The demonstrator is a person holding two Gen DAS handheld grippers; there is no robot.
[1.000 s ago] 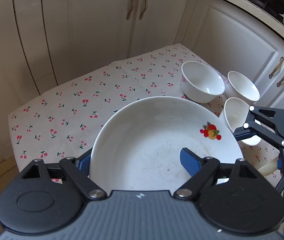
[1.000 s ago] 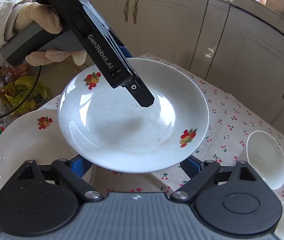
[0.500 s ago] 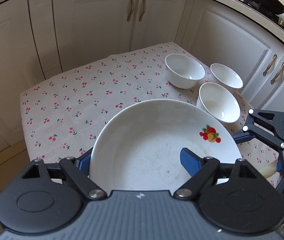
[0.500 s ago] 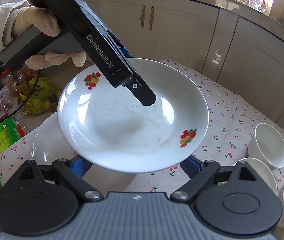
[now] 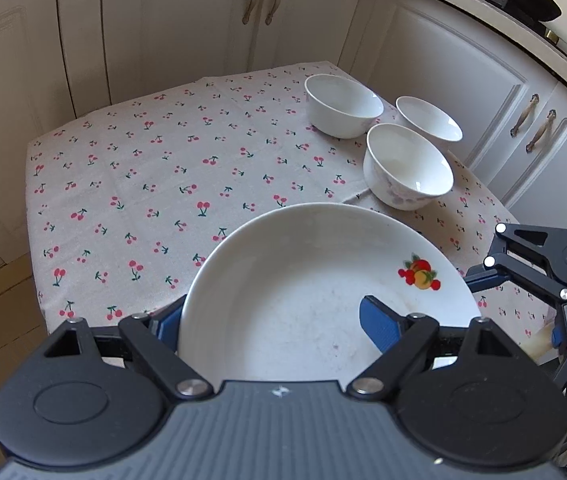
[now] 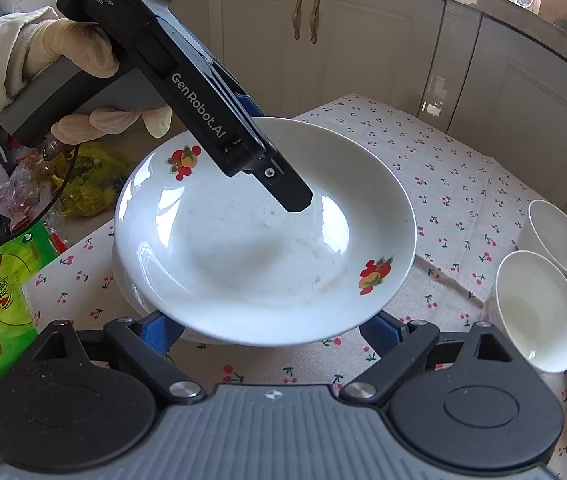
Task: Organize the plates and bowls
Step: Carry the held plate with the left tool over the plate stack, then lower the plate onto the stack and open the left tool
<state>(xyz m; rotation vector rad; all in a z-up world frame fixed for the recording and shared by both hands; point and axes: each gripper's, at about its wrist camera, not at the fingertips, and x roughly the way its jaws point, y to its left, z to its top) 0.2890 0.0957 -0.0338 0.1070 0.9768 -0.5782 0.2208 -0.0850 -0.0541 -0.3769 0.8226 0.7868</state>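
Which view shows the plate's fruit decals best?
The right wrist view: the whole plate shows, with both decals, one near each side of the rim. The left wrist view hides the plate's near part and shows only one decal.

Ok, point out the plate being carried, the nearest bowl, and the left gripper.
plate (image 6: 251,264), right wrist view, on its bare white well.
nearest bowl (image 5: 407,160), left wrist view, on its inner wall.
left gripper (image 6: 295,200), right wrist view, on the finger tip over the plate.
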